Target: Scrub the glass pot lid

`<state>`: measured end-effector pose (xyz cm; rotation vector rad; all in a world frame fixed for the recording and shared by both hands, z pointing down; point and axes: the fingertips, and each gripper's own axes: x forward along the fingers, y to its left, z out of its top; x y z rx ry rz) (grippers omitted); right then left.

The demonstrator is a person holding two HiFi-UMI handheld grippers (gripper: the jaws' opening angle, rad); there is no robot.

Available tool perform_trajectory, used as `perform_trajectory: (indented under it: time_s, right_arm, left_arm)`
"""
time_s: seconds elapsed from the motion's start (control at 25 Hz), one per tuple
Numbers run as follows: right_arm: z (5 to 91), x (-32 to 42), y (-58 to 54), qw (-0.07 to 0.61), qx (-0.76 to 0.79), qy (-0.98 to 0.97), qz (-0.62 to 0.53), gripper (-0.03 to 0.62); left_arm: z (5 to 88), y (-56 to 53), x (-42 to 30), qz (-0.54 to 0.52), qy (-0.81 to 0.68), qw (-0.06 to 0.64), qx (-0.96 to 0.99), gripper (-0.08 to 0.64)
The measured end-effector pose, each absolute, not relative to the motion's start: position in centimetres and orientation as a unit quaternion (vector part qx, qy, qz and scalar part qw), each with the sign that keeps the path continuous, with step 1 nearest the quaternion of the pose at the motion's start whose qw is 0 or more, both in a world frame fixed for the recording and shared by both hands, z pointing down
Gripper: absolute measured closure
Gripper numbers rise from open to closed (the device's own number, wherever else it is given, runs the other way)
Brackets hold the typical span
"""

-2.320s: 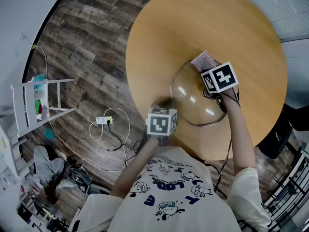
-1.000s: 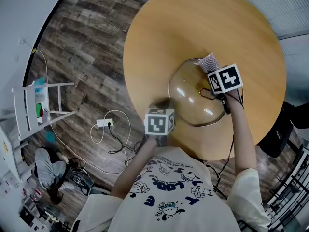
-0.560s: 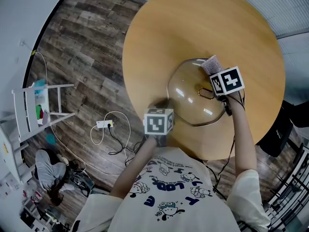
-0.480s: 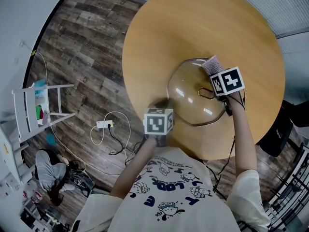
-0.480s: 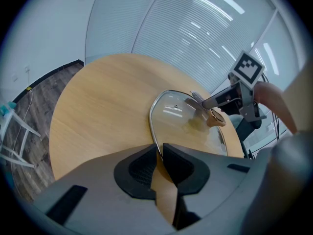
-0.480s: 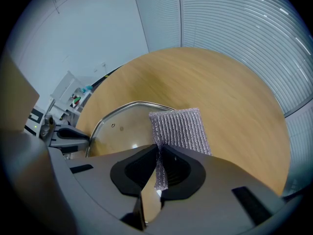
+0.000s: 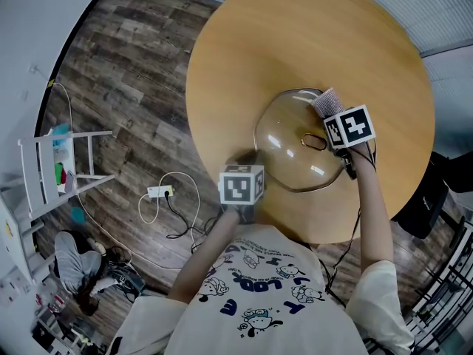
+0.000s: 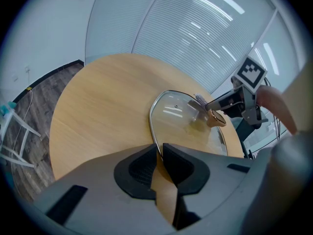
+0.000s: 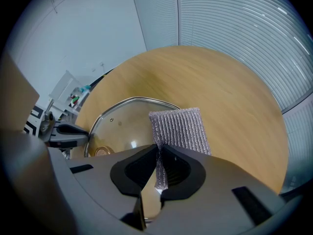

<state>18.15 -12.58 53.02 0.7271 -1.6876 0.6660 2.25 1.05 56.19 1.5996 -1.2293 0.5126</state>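
A glass pot lid (image 7: 284,143) with a metal rim and a gold knob (image 7: 314,140) lies on the round wooden table (image 7: 244,50). My left gripper (image 7: 256,160) is shut on the lid's near-left rim; in the left gripper view the rim runs between the jaws of the left gripper (image 8: 159,155). My right gripper (image 7: 329,117) is shut on a silvery scrub pad (image 7: 326,100), which rests on the lid's far right edge. In the right gripper view the scrub pad (image 9: 181,129) sticks out ahead of the jaws over the lid (image 9: 122,126).
On the wooden floor at the left stand a white rack (image 7: 59,157) and a power strip with a cable (image 7: 159,188). A person sits at the lower left (image 7: 74,261). A dark chair (image 7: 425,205) stands by the table's right edge. Window blinds (image 8: 205,28) are behind the table.
My right gripper has slid the scrub pad a little to the right along the lid's far edge. The left gripper has kept its hold on the rim.
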Motion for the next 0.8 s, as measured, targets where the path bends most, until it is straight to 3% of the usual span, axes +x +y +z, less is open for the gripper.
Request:
perform_trajectory:
  time_s: [0.8]
  right_arm:
    - [53.1,20.7,-11.1,0.566,0.325,-0.701,0.289,0.546]
  left_arm:
    - [56.3,0.9,2.2,0.206,-0.513,0.510,0.659,0.515]
